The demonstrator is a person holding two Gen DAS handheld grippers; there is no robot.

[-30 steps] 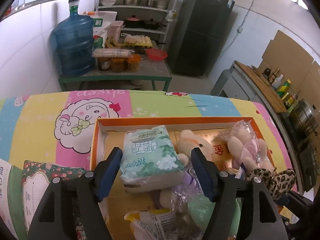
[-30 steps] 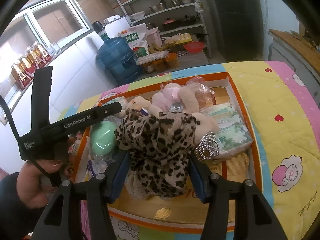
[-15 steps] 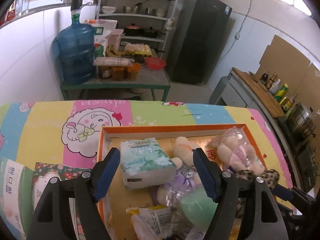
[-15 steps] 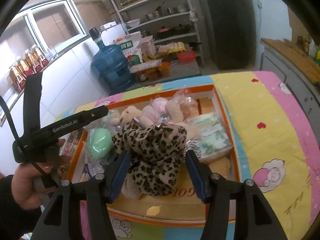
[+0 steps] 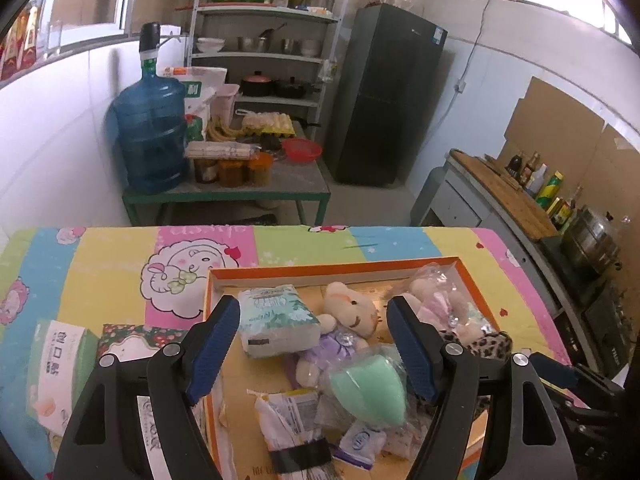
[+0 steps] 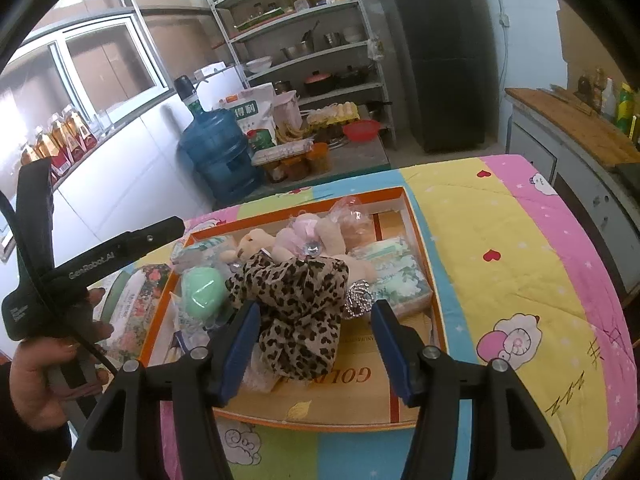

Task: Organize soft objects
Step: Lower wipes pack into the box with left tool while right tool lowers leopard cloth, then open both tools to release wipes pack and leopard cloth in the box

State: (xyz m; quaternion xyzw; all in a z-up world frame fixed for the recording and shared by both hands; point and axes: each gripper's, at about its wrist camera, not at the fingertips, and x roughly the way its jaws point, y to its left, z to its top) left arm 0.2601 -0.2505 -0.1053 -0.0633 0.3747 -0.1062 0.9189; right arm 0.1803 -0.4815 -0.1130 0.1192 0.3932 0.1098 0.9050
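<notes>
An orange-rimmed cardboard box [image 5: 332, 270] on the table holds soft things. Among them are a tissue pack [image 5: 276, 320], a small bear [image 5: 348, 308], a green sponge [image 5: 368, 384], a bagged pink plush [image 5: 436, 300] and a leopard-print cloth piece [image 5: 480, 342]. My left gripper [image 5: 314, 312] hangs above the box's left half, wide open and holding nothing. The tissue pack lies below it. My right gripper [image 6: 316, 316] is open over the box's near side. The leopard-print cloth piece [image 6: 296, 304] lies between its fingers, with a gap to the right finger.
A tissue carton [image 5: 56, 364] and a floral box [image 5: 136, 336] lie left of the orange box. A cartoon quilt [image 6: 520, 260] covers the table. A hand [image 6: 44, 368] holds the left gripper's handle. Beyond the table's far edge stand a water jug [image 5: 150, 136] and a counter [image 5: 512, 196].
Both grippers have risen and drawn back from the box. The left jaws widened and the tissue pack stayed in the box. The leopard cloth stayed down as the right gripper retreated.
</notes>
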